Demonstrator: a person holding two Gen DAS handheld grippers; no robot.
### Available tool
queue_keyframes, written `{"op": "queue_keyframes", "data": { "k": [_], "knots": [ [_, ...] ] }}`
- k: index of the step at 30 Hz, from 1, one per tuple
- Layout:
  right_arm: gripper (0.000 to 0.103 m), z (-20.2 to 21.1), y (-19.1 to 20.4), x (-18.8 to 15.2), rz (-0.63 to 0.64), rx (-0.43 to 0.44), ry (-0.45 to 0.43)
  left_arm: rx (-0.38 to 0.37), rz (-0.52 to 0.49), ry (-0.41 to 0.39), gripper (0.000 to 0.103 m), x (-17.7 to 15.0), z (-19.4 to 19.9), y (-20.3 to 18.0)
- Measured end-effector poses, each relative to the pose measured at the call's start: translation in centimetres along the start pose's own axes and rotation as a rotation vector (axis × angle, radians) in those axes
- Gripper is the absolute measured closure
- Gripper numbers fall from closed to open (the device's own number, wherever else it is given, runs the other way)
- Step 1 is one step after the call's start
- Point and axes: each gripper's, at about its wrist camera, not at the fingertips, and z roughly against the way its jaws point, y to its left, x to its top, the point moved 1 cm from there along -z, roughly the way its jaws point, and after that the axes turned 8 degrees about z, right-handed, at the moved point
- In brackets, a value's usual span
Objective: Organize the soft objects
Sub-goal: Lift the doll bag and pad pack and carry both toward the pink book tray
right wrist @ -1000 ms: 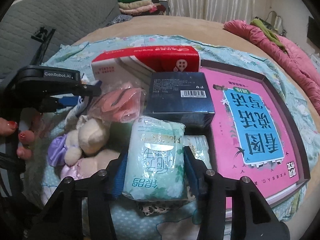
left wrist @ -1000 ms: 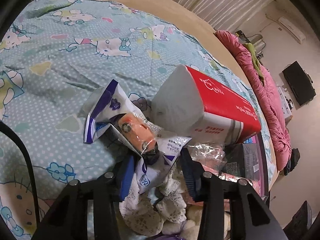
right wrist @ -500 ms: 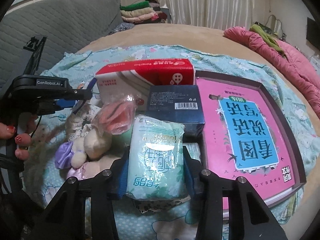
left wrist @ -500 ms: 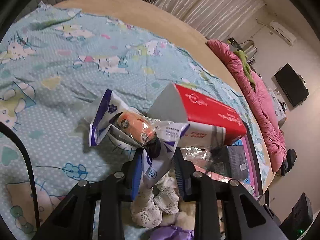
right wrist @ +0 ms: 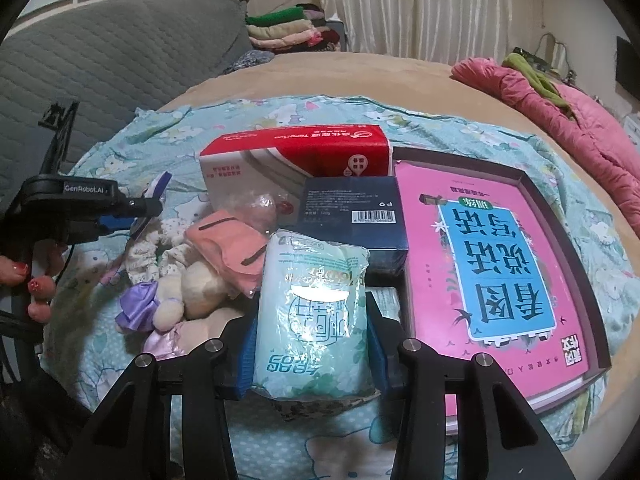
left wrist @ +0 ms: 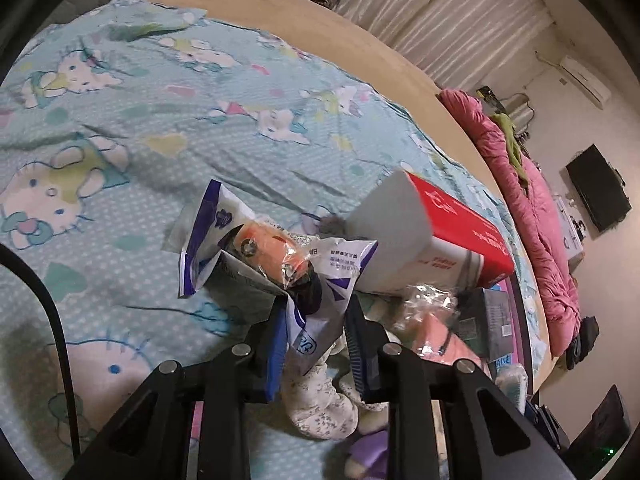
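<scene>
On the cartoon-print bedsheet (left wrist: pixel 168 128), you have one soft packet in each tool: your left gripper (left wrist: pixel 316 322) is pinched narrow on the lower end of a white-and-purple wipes pouch (left wrist: pixel 328 280) lifted above the sheet, and your right gripper (right wrist: pixel 310 346) is clamped on the sides of a pale green tissue pack (right wrist: pixel 312 316) at the near edge of the pile. Both packets look light and squashy, with slick film wrappers that may slide, so a hold across the full body, as on the green pack, seems safer than one on a floppy end; the pouch sags and folds above the left pads, and a small orange item in clear film (left wrist: pixel 272 250) rests against it, though whether it is attached cannot be told. Counted from the right wrist view: one red tissue box (right wrist: pixel 296 160), one dark blue carton (right wrist: pixel 354 212), one pink book in its tray (right wrist: pixel 496 264), one peach cloth in a clear bag (right wrist: pixel 232 250), one plush toy with a purple bow (right wrist: pixel 180 288), and a second packet half hidden under the green one.
</scene>
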Motion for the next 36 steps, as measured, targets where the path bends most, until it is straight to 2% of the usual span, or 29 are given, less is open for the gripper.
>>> {"op": "queue_keyframes", "data": {
  "k": [15,21,24,29,36],
  "knots": [
    [0.057,0.1,-0.1,-0.1,-0.003,0.003,0.001,0.002,0.075,-0.027,0.071,0.9,-1.1,2.9],
    [0.057,0.0,-0.1,-0.2,0.003,0.004,0.003,0.04,0.003,-0.055,0.078,1.3,-0.9,2.1],
    [0.057,0.0,-0.1,-0.1,0.006,0.003,0.0,0.054,-0.036,-0.095,0.078,1.3,-0.2,1.5],
    [0.057,0.2,0.2,0.0,0.013,0.001,-0.013,0.059,-0.076,-0.144,0.079,1.3,1.6,0.4],
    [0.057,1.1,-0.3,0.3,0.004,-0.002,-0.043,0.048,-0.139,-0.164,0.079,0.5,3.9,-2.3]
  ]
}}
